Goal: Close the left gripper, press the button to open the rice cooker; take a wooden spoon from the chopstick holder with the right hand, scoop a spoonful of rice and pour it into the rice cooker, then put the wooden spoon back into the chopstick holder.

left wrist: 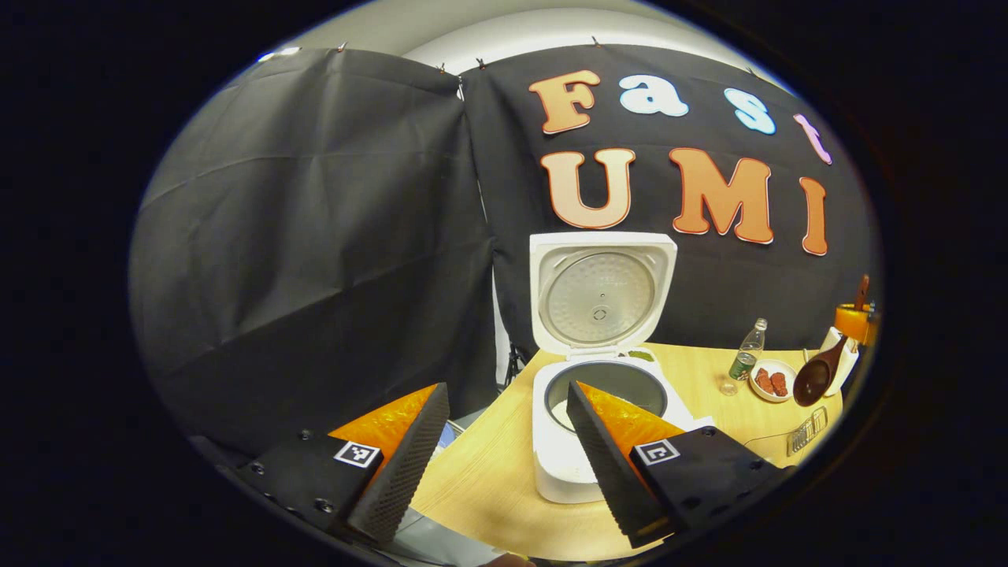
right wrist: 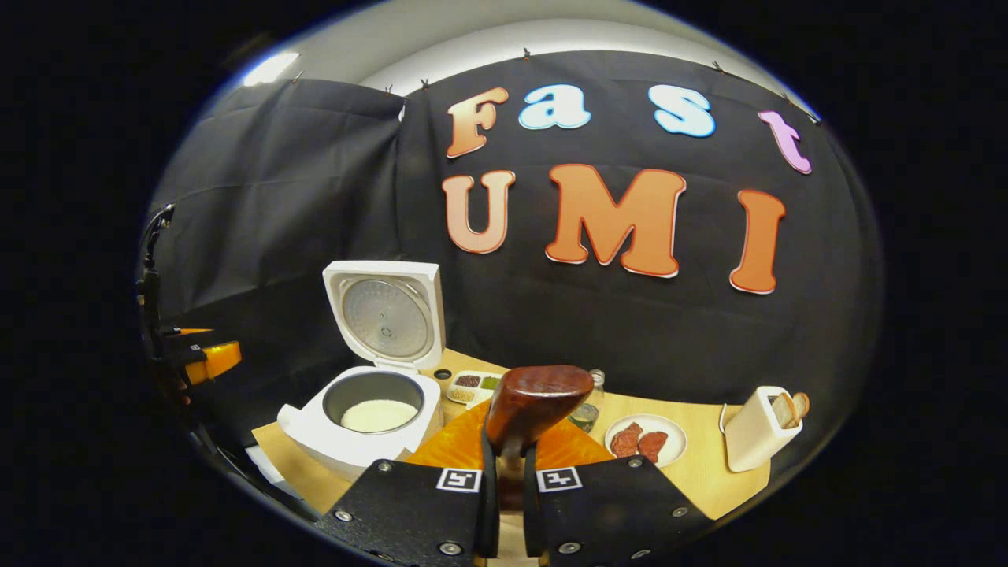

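wooden spoon | clamped in right gripper | bowl above fingers

The wooden desk carries the open rice cooker near its left edge, a divided dish of grains and a small bottle toward the back, a plate (with reddish pieces) mid-desk, and a white holder by the right edge.

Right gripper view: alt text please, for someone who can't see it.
The right gripper is shut on a wooden spoon, bowl up, above a wooden table. Left of it a white rice cooker stands open with rice inside; to the right, a plate of meat and a white holder.
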The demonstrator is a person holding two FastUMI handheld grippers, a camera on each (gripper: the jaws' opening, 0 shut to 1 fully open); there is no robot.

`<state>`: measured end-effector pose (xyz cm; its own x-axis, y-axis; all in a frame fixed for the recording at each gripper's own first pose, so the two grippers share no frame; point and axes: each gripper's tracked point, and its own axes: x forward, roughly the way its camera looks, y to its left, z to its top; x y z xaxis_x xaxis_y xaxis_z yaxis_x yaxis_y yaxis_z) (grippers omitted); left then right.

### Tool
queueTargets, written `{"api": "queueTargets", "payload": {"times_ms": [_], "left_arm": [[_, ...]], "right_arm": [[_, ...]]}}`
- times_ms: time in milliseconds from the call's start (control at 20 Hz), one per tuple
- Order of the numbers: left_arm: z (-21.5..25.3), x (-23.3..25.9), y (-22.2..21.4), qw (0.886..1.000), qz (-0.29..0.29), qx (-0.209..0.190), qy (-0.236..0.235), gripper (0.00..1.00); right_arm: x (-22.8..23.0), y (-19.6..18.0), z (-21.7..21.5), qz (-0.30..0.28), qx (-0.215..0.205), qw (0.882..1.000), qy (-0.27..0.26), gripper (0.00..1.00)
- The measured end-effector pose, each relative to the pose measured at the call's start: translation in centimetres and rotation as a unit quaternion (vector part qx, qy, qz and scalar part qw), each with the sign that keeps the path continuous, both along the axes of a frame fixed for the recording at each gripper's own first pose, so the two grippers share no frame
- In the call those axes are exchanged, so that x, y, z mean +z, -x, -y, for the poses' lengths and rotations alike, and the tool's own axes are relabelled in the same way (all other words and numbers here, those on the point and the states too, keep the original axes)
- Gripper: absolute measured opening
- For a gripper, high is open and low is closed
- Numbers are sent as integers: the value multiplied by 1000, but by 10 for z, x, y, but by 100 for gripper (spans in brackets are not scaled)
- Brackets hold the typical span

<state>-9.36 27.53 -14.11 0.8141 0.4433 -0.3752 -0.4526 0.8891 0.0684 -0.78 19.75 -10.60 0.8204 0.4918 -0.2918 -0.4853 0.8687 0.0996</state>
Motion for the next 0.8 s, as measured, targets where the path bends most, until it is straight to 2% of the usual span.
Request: {"api": "queueTargets", "payload": {"times_ms": [200,500,800], "left_arm": [[19,8,-7,1000,3,-9,0,100],[43,17,-14,1000,2,-22,-7,100],[62,23,-18,999,0,-30,-12,100]], "right_arm": [[-37,13,30,-44,-29,999,-9,12],[-101,28,34,-126,-43,990,-51,12],[-154,40,47,-191,-72,974,-99,14]]}}
